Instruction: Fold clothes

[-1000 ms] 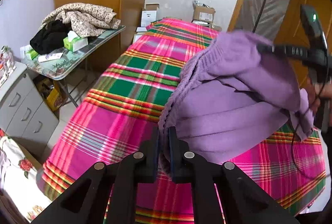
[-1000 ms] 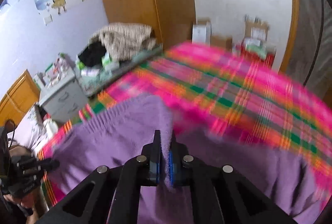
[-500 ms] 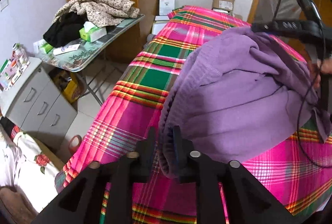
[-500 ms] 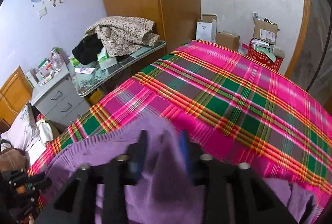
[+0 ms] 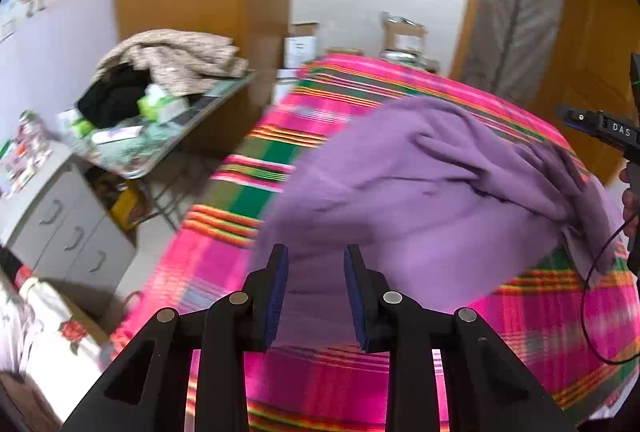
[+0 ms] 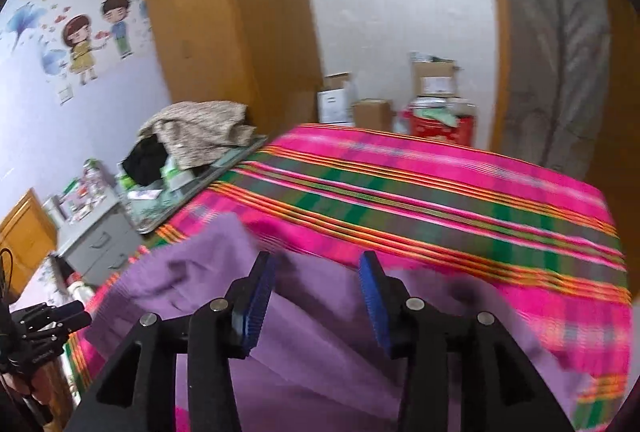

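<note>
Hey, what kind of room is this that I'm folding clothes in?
Most likely a bedroom in a home: a bed with a pink plaid cover, a tall wooden wardrobe, and cartoon children stickers on the wall. The purple sweater lies on the bed.

Both sets of tongs have let go: a second ago the left tongs [image 5: 316,292] and right tongs [image 6: 316,304] were each pinched shut on the purple sweater [image 5: 432,200], now both are spread wide with nothing between the pads. The sweater was hanging up in the air between them and has dropped into a rumpled heap on the plaid bed [image 6: 440,192].
</note>
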Motion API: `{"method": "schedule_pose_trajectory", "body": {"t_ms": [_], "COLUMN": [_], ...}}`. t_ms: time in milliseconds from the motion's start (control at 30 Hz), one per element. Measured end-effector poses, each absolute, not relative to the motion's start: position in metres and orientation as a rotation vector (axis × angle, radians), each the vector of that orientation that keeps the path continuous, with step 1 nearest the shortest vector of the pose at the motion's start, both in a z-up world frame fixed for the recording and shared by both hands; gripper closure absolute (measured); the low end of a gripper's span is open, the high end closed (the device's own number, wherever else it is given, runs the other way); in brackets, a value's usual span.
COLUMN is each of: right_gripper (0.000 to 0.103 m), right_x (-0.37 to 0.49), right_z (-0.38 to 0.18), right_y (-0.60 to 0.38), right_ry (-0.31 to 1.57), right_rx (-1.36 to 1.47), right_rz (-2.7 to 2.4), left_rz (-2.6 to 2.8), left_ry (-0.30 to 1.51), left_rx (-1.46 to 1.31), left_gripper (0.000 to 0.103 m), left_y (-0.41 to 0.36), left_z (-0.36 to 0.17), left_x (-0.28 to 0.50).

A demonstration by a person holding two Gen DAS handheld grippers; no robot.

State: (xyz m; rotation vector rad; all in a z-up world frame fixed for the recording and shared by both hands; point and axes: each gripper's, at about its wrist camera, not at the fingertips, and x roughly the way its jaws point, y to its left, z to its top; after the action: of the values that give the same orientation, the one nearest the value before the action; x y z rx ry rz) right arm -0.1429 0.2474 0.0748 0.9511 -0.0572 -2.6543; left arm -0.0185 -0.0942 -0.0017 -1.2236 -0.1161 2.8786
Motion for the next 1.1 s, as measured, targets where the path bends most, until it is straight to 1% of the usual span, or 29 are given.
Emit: {"method": "schedule_pose_trajectory", "body": {"t_ms": [100, 167, 200, 333, 433, 500, 600, 667, 700, 800, 900, 1100], "right_gripper": [0.055, 0.054, 0.053, 0.052, 0.049, 0.043, 0.042, 0.065, 0.087, 0.094, 0.095, 0.098], "right_x": [-0.128, -0.117, -0.11, -0.084, -0.068, -0.061, -0.058, -0.061, -0.062, -0.058, -0.045, -0.008], "right_z": [0.069, 0.061, 0.057, 0.033, 0.024, 0.018, 0.007, -0.002, -0.004, -0.002, 0.011, 0.058], "right_y": [0.294, 0.322, 0.333, 0.359, 0.356, 0.347, 0.335, 0.337, 0.339, 0.346, 0.354, 0.398], "right_ry": [-0.098, -0.155, -0.177, -0.225, -0.184, -0.125, -0.019, 0.011, 0.009, -0.047, -0.076, -0.249], "right_rx": [0.994, 1.028, 1.038, 1.108, 1.115, 1.123, 1.149, 1.197, 1.215, 1.182, 1.111, 0.93], "right_rz": [-2.738, -2.772, -2.784, -2.789, -2.768, -2.742, -2.704, -2.723, -2.732, -2.738, -2.775, -2.91], "left_rz": [2.818, 2.788, 2.773, 2.718, 2.692, 2.68, 2.676, 2.685, 2.692, 2.714, 2.724, 2.745], "left_ry": [-0.086, -0.065, -0.052, -0.007, 0.021, 0.044, 0.083, 0.111, 0.118, 0.14, 0.158, 0.182], "left_rx": [-1.235, -1.24, -1.241, -1.244, -1.254, -1.265, -1.28, -1.284, -1.285, -1.288, -1.285, -1.255], "left_gripper": [0.074, 0.074, 0.074, 0.074, 0.074, 0.074, 0.074, 0.074, 0.074, 0.074, 0.074, 0.074], "left_y": [-0.072, -0.058, -0.05, -0.024, -0.011, -0.002, 0.01, 0.016, 0.018, 0.023, 0.027, 0.037], "left_z": [-0.008, -0.011, -0.013, -0.018, -0.021, -0.023, -0.025, -0.024, -0.023, -0.023, -0.023, -0.022], "left_x": [-0.023, -0.025, -0.026, -0.03, -0.033, -0.035, -0.037, -0.036, -0.036, -0.035, -0.035, -0.035]}}
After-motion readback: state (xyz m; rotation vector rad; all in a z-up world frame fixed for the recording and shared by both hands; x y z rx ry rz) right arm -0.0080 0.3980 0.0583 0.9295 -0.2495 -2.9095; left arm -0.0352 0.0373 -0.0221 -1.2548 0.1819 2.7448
